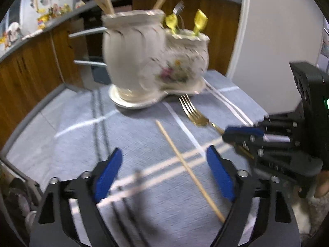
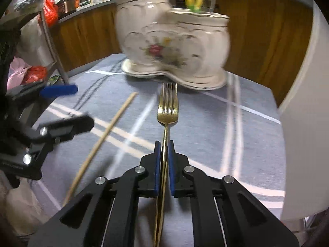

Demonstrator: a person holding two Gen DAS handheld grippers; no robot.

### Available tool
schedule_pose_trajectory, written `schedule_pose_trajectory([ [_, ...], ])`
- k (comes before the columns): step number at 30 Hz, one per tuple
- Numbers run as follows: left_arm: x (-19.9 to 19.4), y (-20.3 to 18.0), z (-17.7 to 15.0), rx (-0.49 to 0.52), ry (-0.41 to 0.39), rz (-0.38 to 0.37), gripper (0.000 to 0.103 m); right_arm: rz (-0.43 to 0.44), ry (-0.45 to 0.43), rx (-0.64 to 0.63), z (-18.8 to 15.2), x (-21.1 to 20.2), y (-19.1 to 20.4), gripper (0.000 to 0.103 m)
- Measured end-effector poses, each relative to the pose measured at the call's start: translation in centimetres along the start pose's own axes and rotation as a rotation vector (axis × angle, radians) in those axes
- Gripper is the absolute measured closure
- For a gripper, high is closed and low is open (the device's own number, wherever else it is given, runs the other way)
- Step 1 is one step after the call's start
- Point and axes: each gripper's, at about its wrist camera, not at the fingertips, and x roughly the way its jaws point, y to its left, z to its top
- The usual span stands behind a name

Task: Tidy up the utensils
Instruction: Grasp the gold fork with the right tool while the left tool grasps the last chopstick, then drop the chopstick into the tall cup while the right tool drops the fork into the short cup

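Observation:
A gold fork [image 2: 167,105] points toward the white floral ceramic utensil holder [image 2: 174,39], its handle clamped between the blue pads of my right gripper [image 2: 164,150], which is shut on it. In the left wrist view the same fork [image 1: 193,111] lies just in front of the holder [image 1: 152,55], with the right gripper [image 1: 240,134] on its handle. A wooden chopstick [image 1: 189,168] lies on the grey cloth, running between the open jaws of my left gripper [image 1: 164,160] nearer the right pad. The pads stand clear of it. The holder contains chopsticks, a silver fork and yellow-handled utensils.
A grey cloth with white stripes [image 1: 82,135] covers the table. Wooden cabinets [image 1: 30,65] stand behind it, and a white wall [image 1: 277,30] rises at the right. Red bags and clutter [image 2: 49,10] sit at the left in the right wrist view.

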Motion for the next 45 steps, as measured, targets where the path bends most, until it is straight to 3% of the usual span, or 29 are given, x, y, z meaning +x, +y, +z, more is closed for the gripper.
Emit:
schedule_pose_trajectory([
  [6,1.8,-1.8,-0.9,0.075,0.097,0.002,0.059,0.012,0.002,0.019,0.0,-0.1,-1.0,0.096],
  [8,2.0,-2.2,-1.2,0.105,0.094,0.02,0.066,0.01,0.002,0.013,0.1,0.0,-1.0,0.096],
  [10,1.9,-2.2,-1.1,0.122,0.098,0.007,0.084,0.011,0.002,0.013,-0.2,-0.3,-0.7,0.096],
  [12,1.8,-2.2,-1.1,0.145,0.104,0.006,0.091,0.018,0.004,0.015,-0.1,-0.2,-0.6,0.096],
  [19,0.8,-0.7,-1.3,0.202,0.15,-0.018,0.098,0.038,0.009,0.018,0.1,-0.3,-0.6,0.094],
  [22,0.7,-0.2,-1.1,0.189,0.151,-0.003,0.097,0.038,0.017,0.01,0.2,0.1,-0.2,0.085],
  [24,1.0,-0.4,-1.0,0.18,0.149,0.002,0.093,0.031,0.022,-0.005,0.3,0.4,0.2,0.078],
  [29,1.8,-1.1,-0.5,0.172,0.136,0.03,0.089,0.003,0.027,-0.036,0.5,0.9,0.7,0.078],
  [31,2.1,-1.2,-0.4,0.172,0.132,0.041,0.089,-0.001,0.025,-0.042,0.5,1.0,0.8,0.079],
  [36,3.0,-1.5,0.2,0.159,0.119,0.081,0.088,-0.008,0.023,-0.049,0.7,1.1,0.9,0.097],
  [39,3.1,-1.5,0.3,0.164,0.109,0.09,0.089,-0.017,0.017,-0.056,0.7,1.1,1.1,0.097],
  [40,3.0,-1.5,0.2,0.171,0.109,0.081,0.097,-0.02,0.016,-0.061,0.7,1.1,1.3,0.097],
  [45,2.7,-1.6,0.0,0.188,0.099,0.082,0.097,-0.024,0.006,-0.061,0.7,1.0,1.5,0.097],
])
